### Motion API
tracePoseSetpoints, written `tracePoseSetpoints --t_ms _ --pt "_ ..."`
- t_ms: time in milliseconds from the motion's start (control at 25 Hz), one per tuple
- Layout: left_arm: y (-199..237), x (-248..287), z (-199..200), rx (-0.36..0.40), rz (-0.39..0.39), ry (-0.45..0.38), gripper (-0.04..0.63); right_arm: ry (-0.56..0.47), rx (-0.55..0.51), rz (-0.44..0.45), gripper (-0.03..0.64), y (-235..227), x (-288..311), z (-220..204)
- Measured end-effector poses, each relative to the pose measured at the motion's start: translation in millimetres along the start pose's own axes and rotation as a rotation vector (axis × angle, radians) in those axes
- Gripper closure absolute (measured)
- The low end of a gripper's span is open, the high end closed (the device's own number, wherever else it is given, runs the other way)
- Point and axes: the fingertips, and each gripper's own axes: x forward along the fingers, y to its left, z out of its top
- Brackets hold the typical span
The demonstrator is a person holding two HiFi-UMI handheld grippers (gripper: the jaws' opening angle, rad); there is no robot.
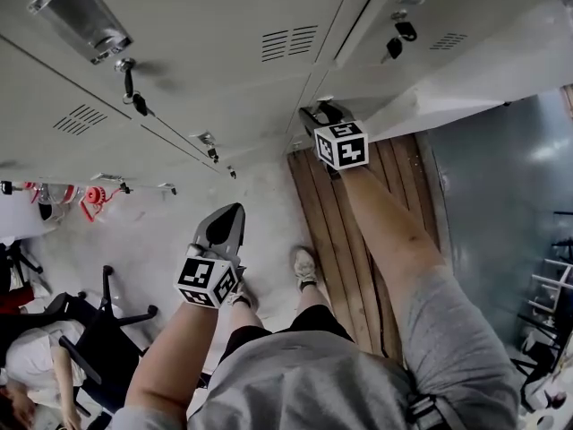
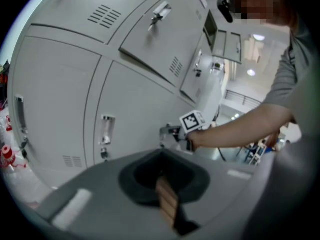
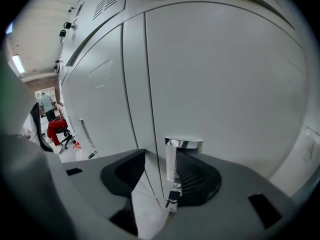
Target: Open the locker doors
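Grey shirt (image 1: 304, 388) and two bare forearms fill the bottom of the head view, reaching down toward a bank of pale grey lockers (image 1: 224, 25). One shoe (image 1: 306, 265) stands on the light floor beside some wooden boards (image 1: 331, 213). The right gripper (image 1: 322, 110) is up against the bottom row, where the lockers meet the boards. Its own view shows the jaws standing apart, with a chrome handle (image 3: 183, 156) between them. The handle is closer to the right-hand jaw, but I cannot tell whether it touches that jaw. The handle stands upright, its long axis running up and down the door (image 3: 225, 84), just right of the vertical seam with the neighbouring door. A small dark key (image 3: 173, 196) hangs straight down below the handle. This door is tall and narrow and lies flat and closed in the locker face. The left gripper (image 1: 231, 218) hangs lower in the head view, well apart from the lockers and aimed toward them, with its jaws drawn together to a point and nothing between them. In the left gripper view, one upper door (image 2: 160, 39) is swung out from the row. The lower doors (image 2: 135, 119) lie flush, each with an upright handle, and the right gripper (image 2: 167, 132) reaches in from the right.
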Motion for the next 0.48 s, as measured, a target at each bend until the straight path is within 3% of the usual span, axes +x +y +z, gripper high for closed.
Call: tracePoseSetpoints --t_ms 280,480 --pt "-14.1 0.4 -5.0 0.003 -0.017 0.005 0.591 0.01 -0.054 0.047 0.433 7.5 -14.6 -11.1" --pt "-29.0 5.1 -8.2 0.012 -0.038 0.018 0.591 -0.023 -0.05 0.051 0.433 12.4 -62.5 -41.4"
